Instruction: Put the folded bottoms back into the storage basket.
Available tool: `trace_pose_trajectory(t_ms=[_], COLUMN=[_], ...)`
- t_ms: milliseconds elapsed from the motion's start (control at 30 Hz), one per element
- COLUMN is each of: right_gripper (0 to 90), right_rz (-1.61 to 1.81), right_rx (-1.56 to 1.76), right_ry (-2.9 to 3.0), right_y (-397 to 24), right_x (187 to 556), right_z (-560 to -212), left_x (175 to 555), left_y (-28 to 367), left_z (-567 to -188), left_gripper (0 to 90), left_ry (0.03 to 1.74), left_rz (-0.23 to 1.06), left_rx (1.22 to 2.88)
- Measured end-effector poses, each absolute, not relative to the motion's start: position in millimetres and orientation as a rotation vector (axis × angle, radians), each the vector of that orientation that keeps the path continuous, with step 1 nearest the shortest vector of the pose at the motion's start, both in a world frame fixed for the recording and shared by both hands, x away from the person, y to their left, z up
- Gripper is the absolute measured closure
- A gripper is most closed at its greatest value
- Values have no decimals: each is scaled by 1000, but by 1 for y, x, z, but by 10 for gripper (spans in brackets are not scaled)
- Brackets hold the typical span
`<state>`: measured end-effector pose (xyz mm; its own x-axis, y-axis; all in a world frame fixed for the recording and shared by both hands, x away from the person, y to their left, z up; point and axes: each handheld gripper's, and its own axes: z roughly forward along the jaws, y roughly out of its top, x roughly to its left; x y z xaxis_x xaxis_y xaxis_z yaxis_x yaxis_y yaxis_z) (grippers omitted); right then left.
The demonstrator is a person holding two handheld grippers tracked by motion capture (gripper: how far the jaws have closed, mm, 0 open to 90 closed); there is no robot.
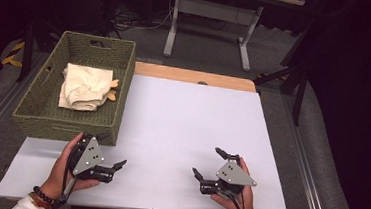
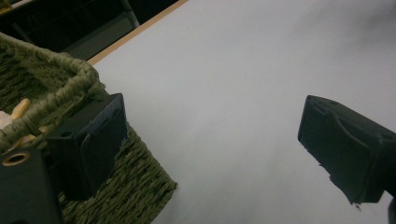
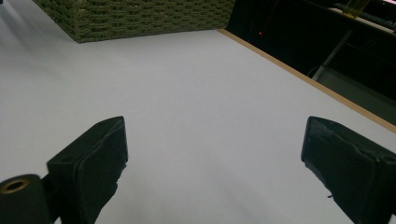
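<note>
The cloth (image 1: 85, 87) lies folded in a loose bundle inside the basket (image 1: 42, 116), toward its far half, at the left rear of the tabletop (image 1: 187, 119). Small tan pieces (image 1: 112, 89) lie at the cloth's right edge; what they are cannot be told.

**Tongs.** The left tongs (image 1: 112, 151) rest low at the basket's near right corner, jaws spread wide, holding nothing. In the left gripper view one jaw stands just against the woven wall (image 2: 135, 191). The right tongs (image 1: 208, 162) are likewise released and empty, well apart from the basket, over bare tabletop.

**Orientation.** The bundle is roughly square. Its slightly longer axis appears to run front to back, in line with the basket's long side. The looser folds face right, toward the tan pieces.

**Risks.**
- The left jaw is close to the wall. A reach straight forward would likely catch the rim and push or tip the basket.
- The cloth sits below the rim. A shallow approach would probably strike the weave; entry from above is indicated.
- Gripping a single top layer could unfold the bundle and drag the tan pieces out.
</note>
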<state>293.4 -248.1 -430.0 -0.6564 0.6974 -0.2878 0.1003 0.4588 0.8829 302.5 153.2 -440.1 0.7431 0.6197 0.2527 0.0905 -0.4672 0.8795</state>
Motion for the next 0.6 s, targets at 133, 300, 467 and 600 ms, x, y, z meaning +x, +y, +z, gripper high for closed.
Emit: trace_pose_trajectory(t_ms=[133, 300, 467, 600], right_gripper=[78, 79, 78, 77], right_rz=[1166, 1154, 1144, 1132], right_rx=[653, 658, 664, 662], right_ry=[2066, 2069, 2072, 2076], right_y=[-248, -250, -253, -254], right_x=[293, 293, 294, 293], right_z=[-433, -436, -440, -443], left_x=[303, 303, 302, 301], left_y=[155, 156, 159, 161], left_z=[-447, -454, -458, -460], left_gripper=[94, 94, 93, 92], left_ry=[551, 575, 597, 620], left_rz=[691, 679, 675, 659], left_rx=[2000, 2007, 2006, 2002])
